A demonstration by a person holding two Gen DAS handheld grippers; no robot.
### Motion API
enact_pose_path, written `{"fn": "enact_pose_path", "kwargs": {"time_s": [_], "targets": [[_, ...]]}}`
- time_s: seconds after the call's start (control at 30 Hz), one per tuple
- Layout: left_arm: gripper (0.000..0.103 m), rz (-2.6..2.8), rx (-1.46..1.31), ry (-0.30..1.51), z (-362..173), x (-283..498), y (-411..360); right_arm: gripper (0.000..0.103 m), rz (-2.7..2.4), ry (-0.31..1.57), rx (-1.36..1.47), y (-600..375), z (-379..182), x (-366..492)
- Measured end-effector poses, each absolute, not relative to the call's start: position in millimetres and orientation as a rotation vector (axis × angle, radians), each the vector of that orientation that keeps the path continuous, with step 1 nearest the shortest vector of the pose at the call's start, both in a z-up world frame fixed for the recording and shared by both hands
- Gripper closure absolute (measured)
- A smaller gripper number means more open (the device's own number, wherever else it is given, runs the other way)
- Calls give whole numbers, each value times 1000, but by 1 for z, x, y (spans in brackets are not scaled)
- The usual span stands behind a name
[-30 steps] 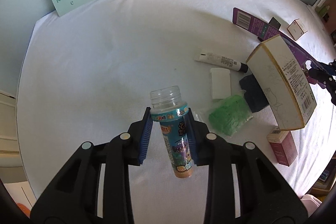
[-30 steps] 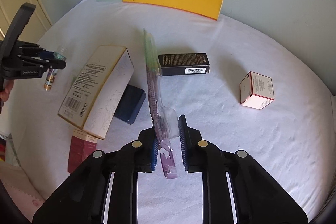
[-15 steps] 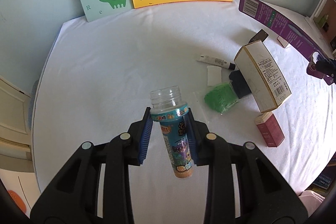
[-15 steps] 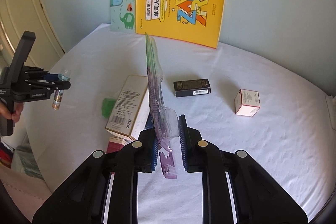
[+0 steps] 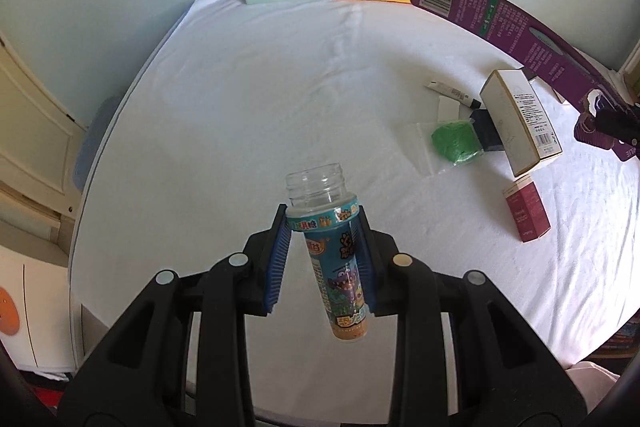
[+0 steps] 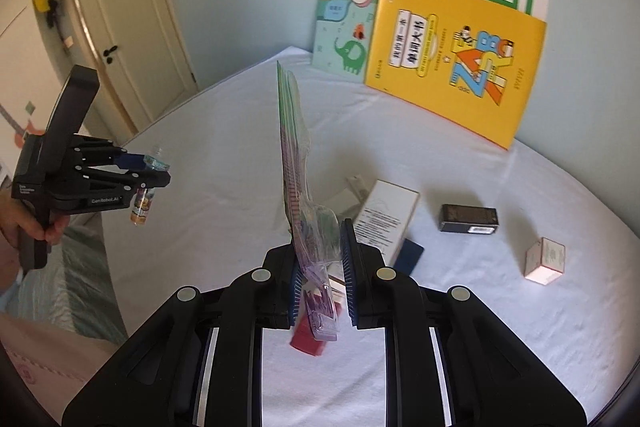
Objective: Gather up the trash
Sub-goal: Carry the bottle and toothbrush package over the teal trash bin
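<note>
My left gripper [image 5: 322,239] is shut on an uncapped clear plastic bottle [image 5: 334,267] with a blue cartoon label and holds it high above the white table [image 5: 260,99]. It also shows in the right wrist view [image 6: 142,179] at the left. My right gripper [image 6: 320,267] is shut on a long purple blister package [image 6: 294,163] that stands up on edge; it shows in the left wrist view [image 5: 516,23] at the far right.
On the table lie a tall cream box [image 5: 520,123], a green pouch in a clear bag [image 5: 454,143], a dark blue item [image 5: 486,137], a maroon box [image 5: 526,213], a tube [image 5: 452,93], a black box [image 6: 468,219] and a small pink box [image 6: 546,259]. Books [image 6: 452,67] lean on the wall.
Both grippers have risen and pulled back from the table with their loads, so the table items look smaller and farther. Neither grip has changed.
</note>
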State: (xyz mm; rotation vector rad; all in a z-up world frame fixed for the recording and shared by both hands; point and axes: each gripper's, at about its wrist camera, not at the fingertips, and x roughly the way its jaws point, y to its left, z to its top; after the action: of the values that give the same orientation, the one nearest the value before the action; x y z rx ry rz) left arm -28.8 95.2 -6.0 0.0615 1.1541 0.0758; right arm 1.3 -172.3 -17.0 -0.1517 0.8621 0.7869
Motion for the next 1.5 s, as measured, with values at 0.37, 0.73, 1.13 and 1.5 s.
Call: {"fn": "enact_pose_path", "kwargs": {"time_s": [0.37,0.73,1.13,1.5], "targets": [[74,319,-86,1179,-5,-105,154,85,1099,839,-288,-64,-6,-32],[74,545,-244,1178,-4,-183,227,85,1363,792,-443,56,5,-78],[74,786,-427,1198,-18,-280,306,84,1672,779,-601,188,0,-154],[74,959,-598,1202,-35,-359,357,84,1878,769,-761,289,-7,-225]]}}
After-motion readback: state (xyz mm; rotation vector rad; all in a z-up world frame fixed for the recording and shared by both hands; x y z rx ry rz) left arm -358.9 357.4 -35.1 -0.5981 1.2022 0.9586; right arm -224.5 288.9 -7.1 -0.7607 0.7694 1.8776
